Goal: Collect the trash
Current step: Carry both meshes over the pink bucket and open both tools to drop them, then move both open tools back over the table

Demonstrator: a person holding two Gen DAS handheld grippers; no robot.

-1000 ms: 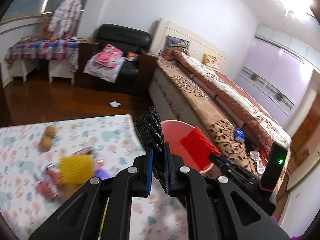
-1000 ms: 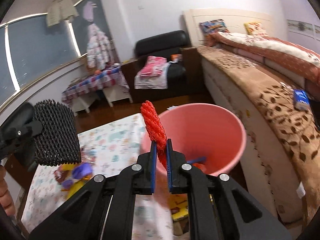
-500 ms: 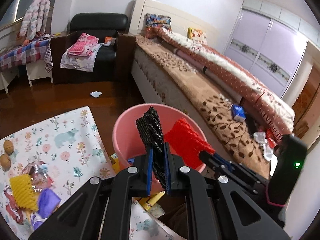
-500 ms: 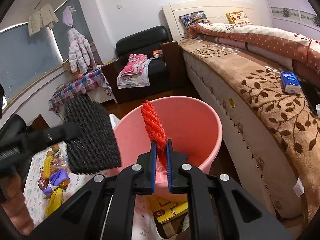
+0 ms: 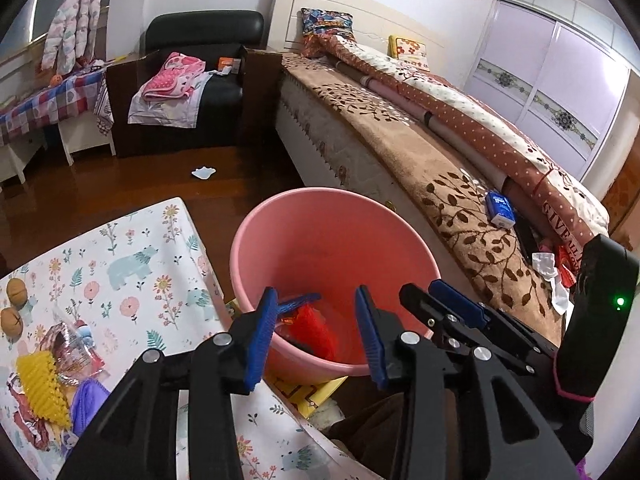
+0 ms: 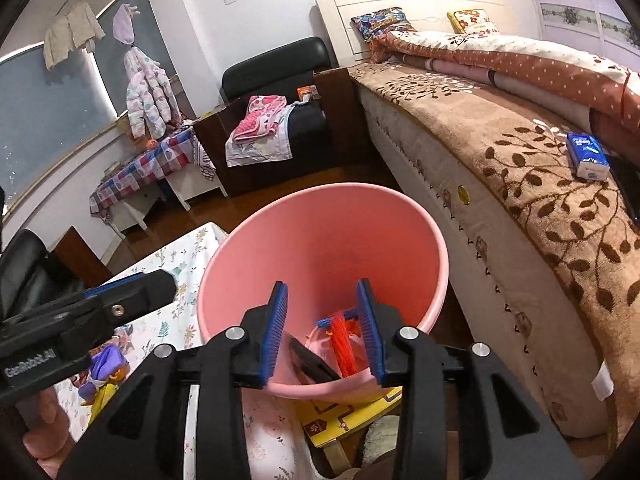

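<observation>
I am working in a home bedroom. I see a large bed with a brown leaf-pattern blanket (image 5: 452, 184) and a white wooden headboard (image 5: 360, 20). A black leather armchair (image 5: 200, 60) carries folded pink clothes (image 5: 172, 78). Lilac sliding wardrobe doors (image 5: 560, 80) fill one wall, and a padded child's jacket (image 6: 146, 96) hangs by the window.
</observation>
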